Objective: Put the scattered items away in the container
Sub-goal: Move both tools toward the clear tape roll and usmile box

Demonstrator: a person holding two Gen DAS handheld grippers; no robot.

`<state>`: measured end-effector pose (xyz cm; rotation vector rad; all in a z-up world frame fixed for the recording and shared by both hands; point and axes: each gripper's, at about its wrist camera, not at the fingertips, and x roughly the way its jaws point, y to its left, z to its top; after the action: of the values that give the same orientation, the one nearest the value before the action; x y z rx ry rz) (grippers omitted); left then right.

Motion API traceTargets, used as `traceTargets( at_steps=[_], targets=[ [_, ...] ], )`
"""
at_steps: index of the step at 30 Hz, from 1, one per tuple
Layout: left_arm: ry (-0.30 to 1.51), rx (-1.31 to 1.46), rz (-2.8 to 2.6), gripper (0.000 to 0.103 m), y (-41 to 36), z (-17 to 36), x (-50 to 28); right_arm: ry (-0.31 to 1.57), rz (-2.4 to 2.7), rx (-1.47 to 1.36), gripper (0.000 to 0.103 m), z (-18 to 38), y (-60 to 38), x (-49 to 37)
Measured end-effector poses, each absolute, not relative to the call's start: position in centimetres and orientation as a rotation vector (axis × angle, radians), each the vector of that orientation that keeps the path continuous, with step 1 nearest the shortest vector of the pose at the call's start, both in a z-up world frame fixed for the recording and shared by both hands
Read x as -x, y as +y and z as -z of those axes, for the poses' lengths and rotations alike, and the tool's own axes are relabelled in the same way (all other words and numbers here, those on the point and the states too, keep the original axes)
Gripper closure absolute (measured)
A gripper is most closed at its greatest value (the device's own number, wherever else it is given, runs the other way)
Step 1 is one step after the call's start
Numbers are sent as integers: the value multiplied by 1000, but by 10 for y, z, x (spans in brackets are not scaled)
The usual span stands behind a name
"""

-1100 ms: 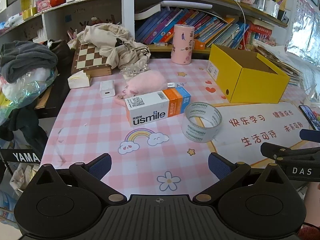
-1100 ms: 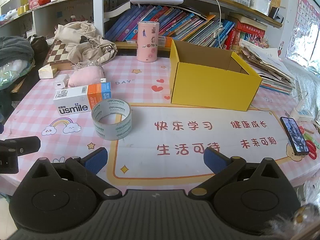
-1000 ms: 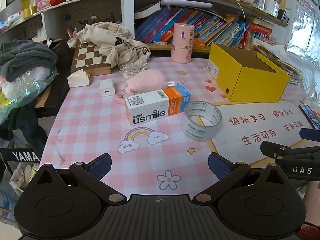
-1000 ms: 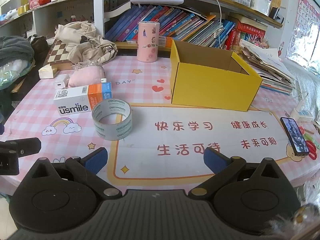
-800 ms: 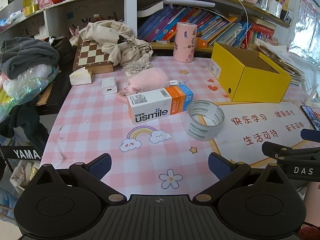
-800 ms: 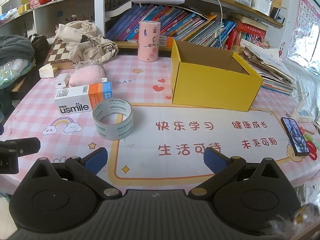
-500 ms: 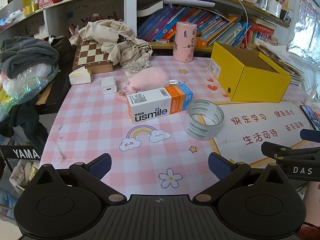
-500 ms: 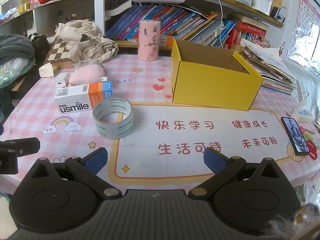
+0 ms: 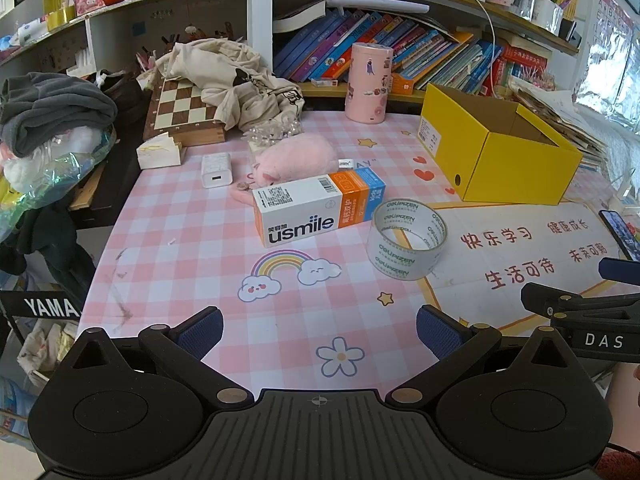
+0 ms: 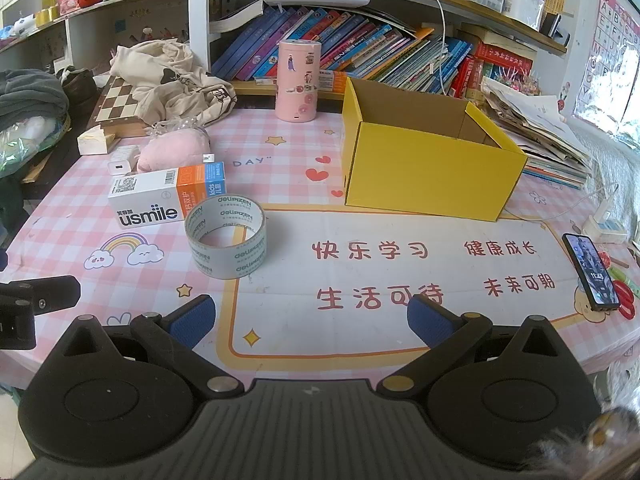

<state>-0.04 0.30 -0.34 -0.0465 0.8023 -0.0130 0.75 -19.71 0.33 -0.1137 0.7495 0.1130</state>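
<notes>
An open yellow cardboard box (image 9: 496, 156) (image 10: 428, 172) stands at the back right of the pink checked table. In front of it lie a white and orange usmile carton (image 9: 316, 208) (image 10: 168, 198), a roll of clear tape (image 9: 408, 246) (image 10: 226, 236), a pink plush toy (image 9: 296, 156) (image 10: 174, 150) and a white charger (image 9: 216, 170) (image 10: 119, 168). My left gripper (image 9: 318, 330) hovers open over the table's near edge, short of the carton. My right gripper (image 10: 308, 318) is open too, over the white mat, right of the tape. Both hold nothing.
A pink cylinder (image 9: 370, 82) (image 10: 298, 80), a chessboard (image 9: 180, 108) under beige cloth, and a small white box (image 9: 158, 154) sit at the back. A phone (image 10: 592, 272) lies at the right edge. Book shelves stand behind; clothes pile up on the left.
Both views have shifted only slightly; the objects have not moved and both grippers stay open.
</notes>
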Motion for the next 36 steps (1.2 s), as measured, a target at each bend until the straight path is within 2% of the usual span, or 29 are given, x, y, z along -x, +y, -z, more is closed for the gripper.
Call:
traceTargets(
  at_steps=[36],
  targets=[
    [804, 57, 6, 0, 9, 3, 0, 756, -141, 116, 0, -3, -189, -11]
  ],
)
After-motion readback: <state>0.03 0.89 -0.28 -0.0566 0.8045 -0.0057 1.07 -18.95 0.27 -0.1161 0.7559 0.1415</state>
